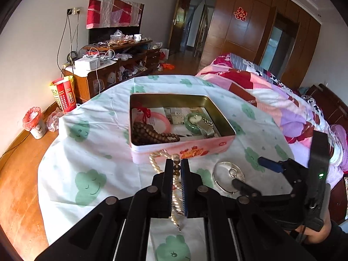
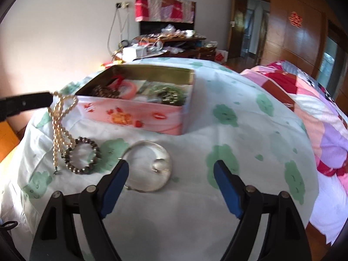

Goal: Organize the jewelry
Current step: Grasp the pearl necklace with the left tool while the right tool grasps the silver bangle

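A pink tin box [image 2: 139, 115] sits open in the middle of the table [image 2: 250, 134], with beads and a watch inside. A silver necklace [image 2: 150, 165] and a dark bead bracelet [image 2: 83, 155] lie near the front edge. The left gripper [image 1: 176, 165] is squeezed tight on a pearl necklace [image 2: 59, 119] and holds it hanging above the cloth, tipped down. The right gripper [image 2: 171, 169] is wide apart and holds nothing, just over the silver necklace.

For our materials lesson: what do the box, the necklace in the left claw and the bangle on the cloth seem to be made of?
Box: probably tin, with a printed pink outside and a dull gold, reflective inside.
Necklace: glossy cream beads, pearl or imitation; which, the look leaves open.
Bangle: thin, bright silvery hoop, likely polished metal.
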